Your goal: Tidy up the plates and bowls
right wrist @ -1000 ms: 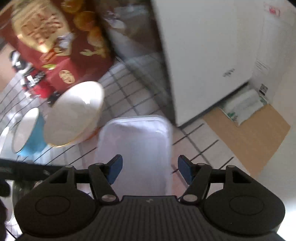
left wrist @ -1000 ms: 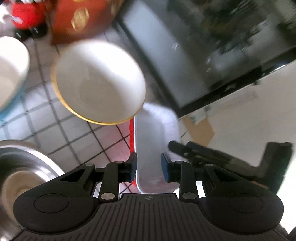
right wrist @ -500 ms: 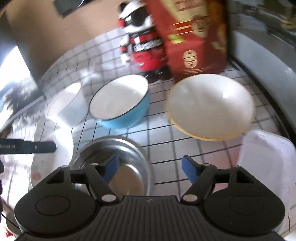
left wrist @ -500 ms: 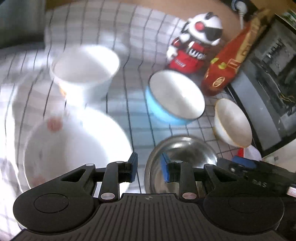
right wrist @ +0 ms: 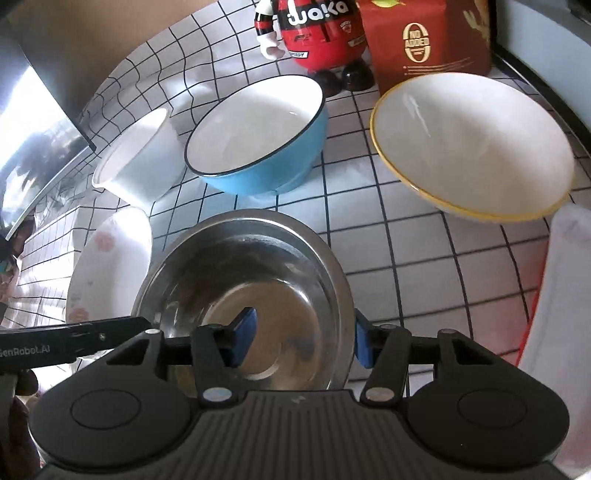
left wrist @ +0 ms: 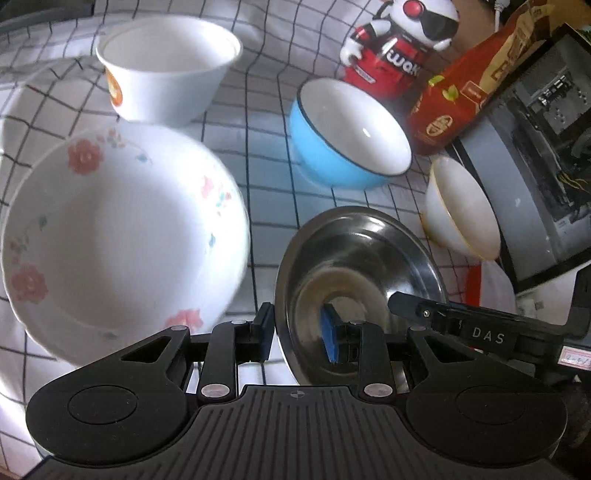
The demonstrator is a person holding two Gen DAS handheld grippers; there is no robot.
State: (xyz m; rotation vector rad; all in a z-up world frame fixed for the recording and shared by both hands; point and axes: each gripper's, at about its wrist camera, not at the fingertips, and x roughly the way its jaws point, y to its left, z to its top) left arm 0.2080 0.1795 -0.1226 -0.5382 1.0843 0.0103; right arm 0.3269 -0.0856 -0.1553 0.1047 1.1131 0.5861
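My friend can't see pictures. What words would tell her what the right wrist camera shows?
The right gripper straddles the right rim of a steel bowl, jaws closing, one pad inside and one outside. Behind it on the checked tablecloth sit a blue bowl, a yellow-rimmed white bowl, a white cup, a flowered bowl and a red toy figure.

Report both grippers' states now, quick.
Left gripper: open, straddling the steel bowl's near rim, pads not pressing.
Right gripper: closing, straddling the steel bowl's rim, no grip visible.
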